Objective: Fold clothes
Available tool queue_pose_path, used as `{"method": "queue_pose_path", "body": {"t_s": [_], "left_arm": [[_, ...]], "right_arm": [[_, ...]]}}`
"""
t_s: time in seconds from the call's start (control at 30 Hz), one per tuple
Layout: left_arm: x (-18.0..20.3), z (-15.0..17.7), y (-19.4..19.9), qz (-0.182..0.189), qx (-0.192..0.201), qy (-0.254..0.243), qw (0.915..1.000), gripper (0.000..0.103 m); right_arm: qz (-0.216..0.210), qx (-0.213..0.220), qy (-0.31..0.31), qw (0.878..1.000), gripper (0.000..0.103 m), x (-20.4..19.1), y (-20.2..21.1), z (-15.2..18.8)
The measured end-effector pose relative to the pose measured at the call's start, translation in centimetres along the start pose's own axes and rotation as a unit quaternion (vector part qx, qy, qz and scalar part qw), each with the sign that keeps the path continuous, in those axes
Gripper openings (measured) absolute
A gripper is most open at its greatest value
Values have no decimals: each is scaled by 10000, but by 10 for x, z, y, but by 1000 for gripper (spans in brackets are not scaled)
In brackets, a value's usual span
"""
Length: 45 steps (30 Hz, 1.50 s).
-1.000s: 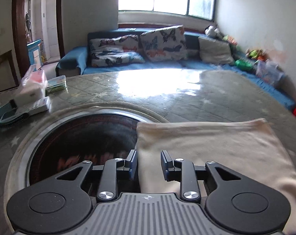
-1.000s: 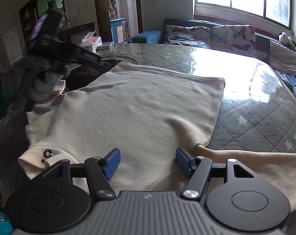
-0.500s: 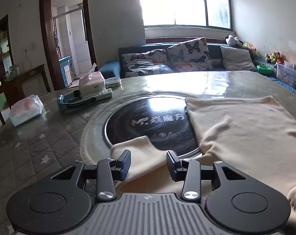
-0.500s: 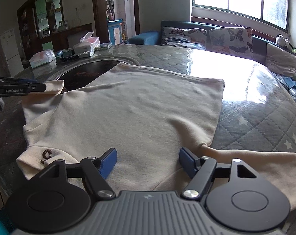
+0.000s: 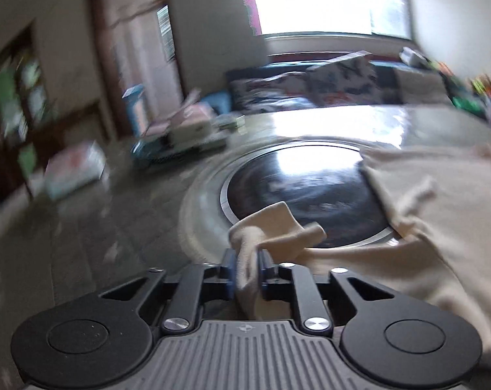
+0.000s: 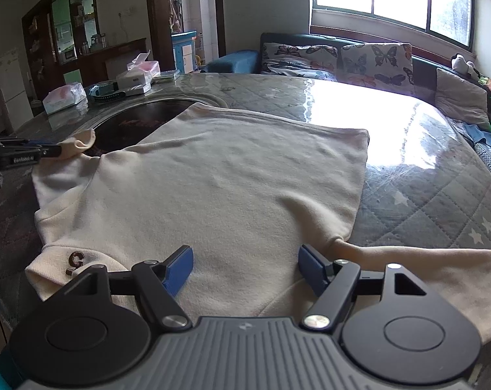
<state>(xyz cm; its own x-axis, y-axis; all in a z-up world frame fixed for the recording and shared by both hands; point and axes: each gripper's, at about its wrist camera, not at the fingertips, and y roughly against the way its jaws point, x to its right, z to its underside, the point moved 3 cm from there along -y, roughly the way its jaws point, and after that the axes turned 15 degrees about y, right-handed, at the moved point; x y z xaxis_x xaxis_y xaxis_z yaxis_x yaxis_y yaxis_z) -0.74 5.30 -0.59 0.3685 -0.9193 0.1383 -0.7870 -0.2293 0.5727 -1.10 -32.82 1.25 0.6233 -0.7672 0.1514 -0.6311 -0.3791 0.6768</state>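
A cream sweatshirt (image 6: 219,188) lies flat on the quilted table, collar with a brown letter G (image 6: 74,259) nearest me. My left gripper (image 5: 247,268) is shut on the cuff of the left sleeve (image 5: 271,227), which bunches up between the pads; it also shows at the left edge of the right wrist view (image 6: 52,151), pinching the sleeve end (image 6: 81,143). My right gripper (image 6: 245,268) is open and empty, low over the shoulder area of the sweatshirt. The right sleeve (image 6: 424,266) stretches off to the right.
A round dark glass hotplate (image 5: 303,188) is set into the table under the left sleeve. Tissue packs and boxes (image 6: 131,79) stand at the far left of the table. A blue sofa with butterfly cushions (image 6: 342,61) runs behind the table.
My left gripper has closed on the left sleeve cuff and is lifting it; its view is blurred by motion. My right gripper has stayed open in place.
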Motion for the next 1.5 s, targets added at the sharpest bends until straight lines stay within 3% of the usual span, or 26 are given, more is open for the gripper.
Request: {"method": "queue_pose_path", "body": {"t_s": [0.1,0.23,0.33,0.4,0.47,0.53,0.63,0.73,0.87,1.0,1.2,1.4,1.5], "left_arm": [[-21,-4,1,-121,53,565,9983,7],[-50,-10,1,-600,124,1169,9913,7],[-63,-8,5,-673,84,1355,9885,8],[-61,-7,15,-614,228,1286,9895,11],[-50,-7,25,-576,423,1058,9918,21],[-37,-7,32,-434,506,833,9943,50],[-13,-5,33,-52,438,490,9978,57],[7,2,24,138,240,115,9996,59],[18,11,9,-125,120,-259,9995,59],[16,14,8,-206,124,-238,9994,59],[5,13,5,-438,226,-460,9977,60],[-9,7,1,-962,311,-459,9938,60],[-3,5,11,-888,298,-534,9942,58]], "right_arm": [[2,-11,16,10000,77,-1,0,0],[0,-21,30,10000,77,-1,-1,0],[0,-27,40,10000,78,-1,-1,-1],[-1,-33,38,10000,78,-2,-1,-1],[-2,-39,51,10000,79,-3,-1,-1],[-3,-45,65,10000,81,-4,-1,-2],[2,-51,111,9999,84,-7,0,-2],[7,-57,185,9998,84,-10,1,-1],[-55,-40,429,9991,84,-18,6,-7],[-289,103,683,9972,84,-33,6,-16],[-617,-11,1084,9922,84,-53,4,-12],[-669,-46,1107,9916,84,-54,12,-11],[-641,86,950,9934,84,-50,15,-16]]}}
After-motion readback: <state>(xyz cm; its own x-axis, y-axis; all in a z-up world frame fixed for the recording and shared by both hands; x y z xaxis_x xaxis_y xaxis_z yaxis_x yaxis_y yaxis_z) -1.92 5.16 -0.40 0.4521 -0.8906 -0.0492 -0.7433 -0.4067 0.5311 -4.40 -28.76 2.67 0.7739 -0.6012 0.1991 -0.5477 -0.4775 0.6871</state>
